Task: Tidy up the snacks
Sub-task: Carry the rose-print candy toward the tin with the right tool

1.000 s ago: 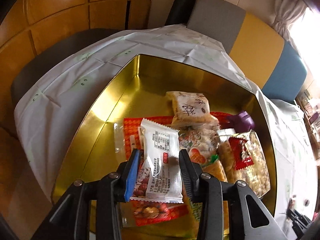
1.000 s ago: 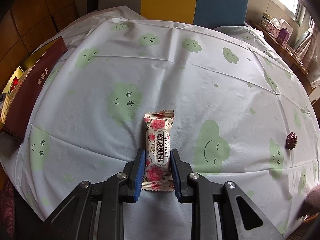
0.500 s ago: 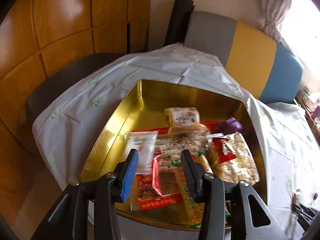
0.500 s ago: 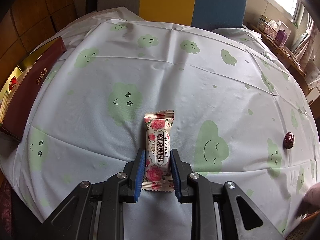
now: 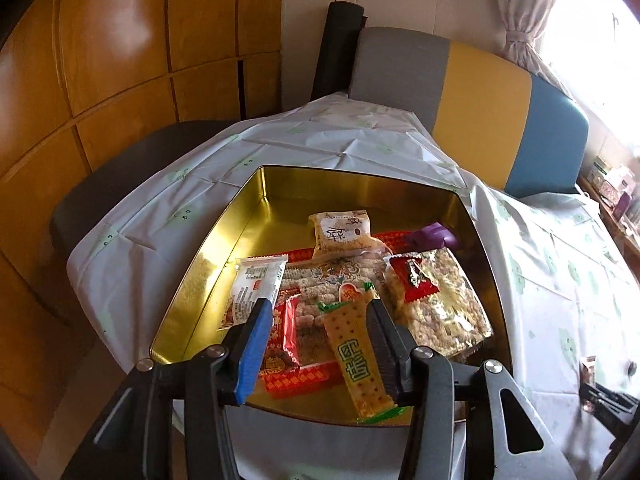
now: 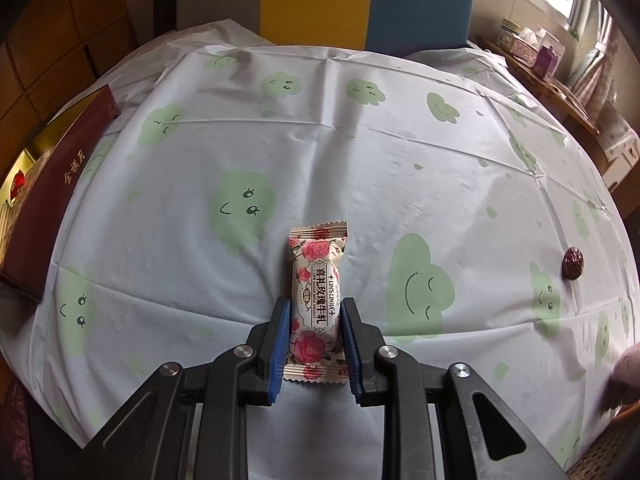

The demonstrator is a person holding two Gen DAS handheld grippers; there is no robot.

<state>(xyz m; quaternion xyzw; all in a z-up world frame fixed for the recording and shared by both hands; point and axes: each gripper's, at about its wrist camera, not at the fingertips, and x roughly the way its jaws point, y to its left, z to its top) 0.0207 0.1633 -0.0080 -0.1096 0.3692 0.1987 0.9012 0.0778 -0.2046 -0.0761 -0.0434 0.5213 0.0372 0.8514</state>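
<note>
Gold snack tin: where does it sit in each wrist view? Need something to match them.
Left wrist: gold tin fills centre frame, open, snacks inside.
Right wrist: same tin at far left edge, only its dark red side wall and a sliver of gold interior.
Shared landmark: the grey-yellow-blue chair back behind the table.

You were working in a home dining area. A table under a white tablecloth (image 6: pixel 400 168) printed with green smiling clouds stood against a grey, yellow and blue padded bench back (image 5: pixel 472 92). Wooden wall panels (image 5: pixel 120 60), a tied curtain (image 5: pixel 520 12) by a bright window, and a cluttered side shelf (image 6: pixel 536 52) pointed to a household.
</note>
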